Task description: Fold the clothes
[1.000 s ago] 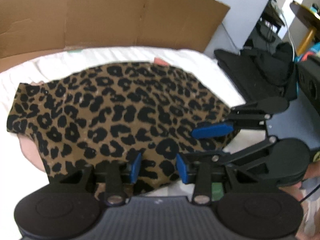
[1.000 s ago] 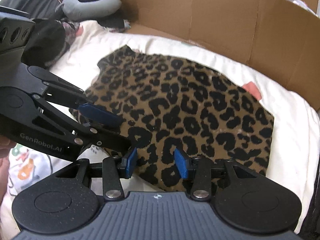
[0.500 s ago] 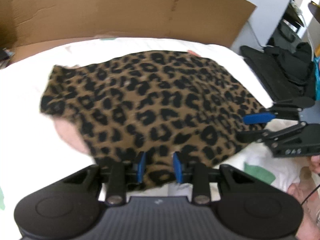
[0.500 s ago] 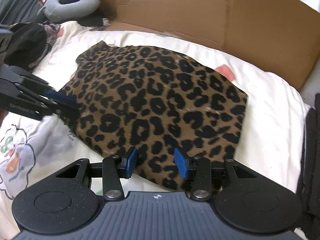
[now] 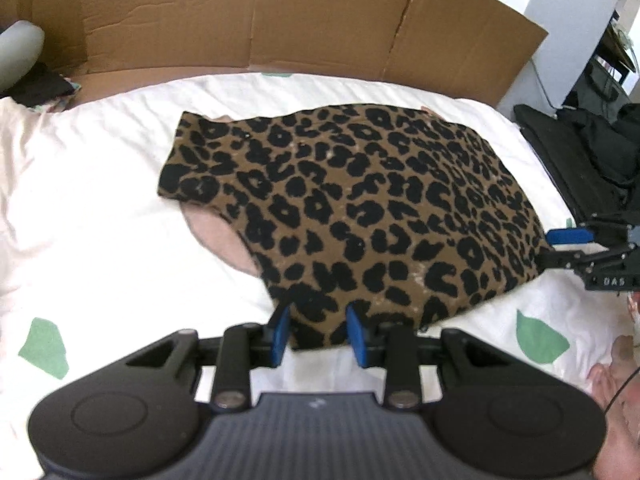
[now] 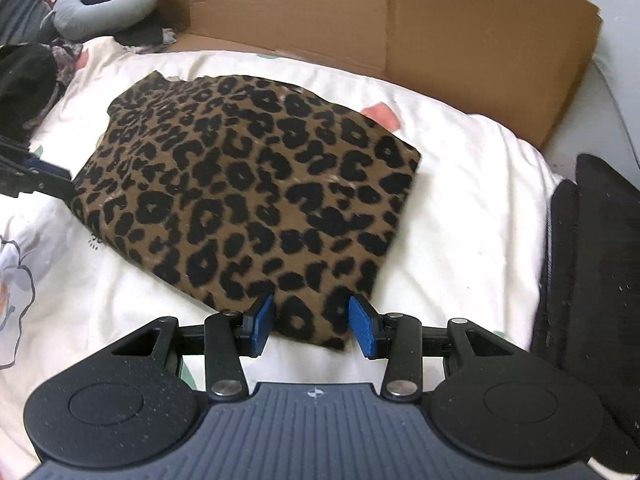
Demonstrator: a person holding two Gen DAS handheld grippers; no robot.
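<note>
Left wrist view: the leopard-print garment point(image 5: 360, 216) is lying spread on the white bedsheet point(image 5: 100, 208), already folded into a rough slab. Its near corner is being held between the blue pads of the left gripper point(image 5: 317, 334); the jaws are partly apart with fabric filling the gap, and the pads are seen pressing on it from both sides. A pink lining point(image 5: 218, 236) is showing from under the garment's left edge. The right gripper point(image 5: 560, 248) is entering from the right edge, its tip at the garment's right corner; from here the cloth between its pads cannot be made out clearly. Green leaf prints are scattered on the sheet. A cardboard wall point(image 5: 280, 20) is standing behind the bed, and black bags point(image 5: 580, 152) are piled off the right side. Part of a hand point(image 5: 612, 376) is visible at lower right.

Right wrist view: the same garment point(image 6: 248, 184) is seen from its other near corner. That corner is being gripped by the right gripper point(image 6: 310, 326); the jaws are partly apart, with fabric bunched between the blue pads and touched on both sides. The left gripper point(image 6: 40, 178) is reaching in from the left edge and meeting the garment's left corner. A pink scrap point(image 6: 380, 114) is peeking out past the far edge. The cardboard wall point(image 6: 360, 12) is running along the back, a grey neck pillow point(image 6: 104, 4) is lying at top left, and a black bag point(image 6: 592, 260) is sitting just beside the bed on the right.
</note>
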